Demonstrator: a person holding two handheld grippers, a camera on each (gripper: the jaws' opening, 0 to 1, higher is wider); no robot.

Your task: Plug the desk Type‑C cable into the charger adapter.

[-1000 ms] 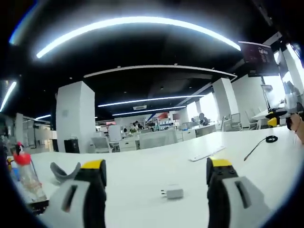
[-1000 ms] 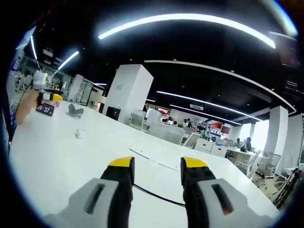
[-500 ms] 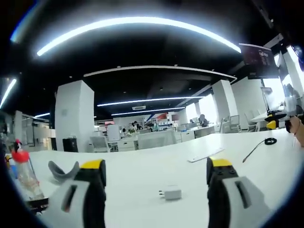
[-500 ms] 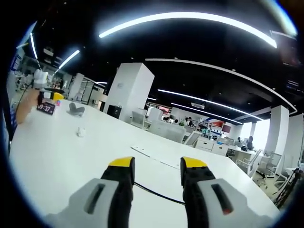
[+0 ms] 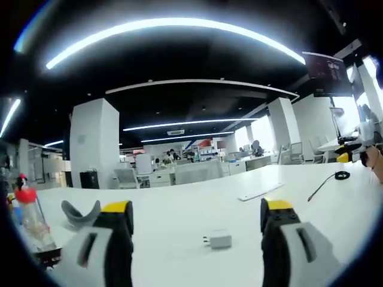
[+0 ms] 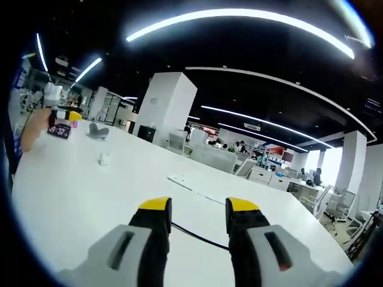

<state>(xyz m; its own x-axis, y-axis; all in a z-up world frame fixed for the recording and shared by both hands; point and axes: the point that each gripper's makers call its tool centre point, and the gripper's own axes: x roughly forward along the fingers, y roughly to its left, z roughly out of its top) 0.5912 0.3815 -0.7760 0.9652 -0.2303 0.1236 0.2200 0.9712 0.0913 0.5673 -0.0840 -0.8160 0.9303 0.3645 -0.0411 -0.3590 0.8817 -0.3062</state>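
- The white charger (image 5: 219, 240) lies on the white desk (image 5: 179, 215), near, between the left gripper's (image 5: 197, 218) parted, empty jaws.
- The black cable (image 6: 200, 237) runs behind the right gripper (image 6: 197, 209), its jaws apart, empty.
- A bottle (image 5: 29, 218) and grey curved piece (image 5: 79, 212) sit far left.

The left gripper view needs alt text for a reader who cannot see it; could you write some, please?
A small white charger adapter lies on a white desk between the open left gripper jaws. A black cable lies far right.
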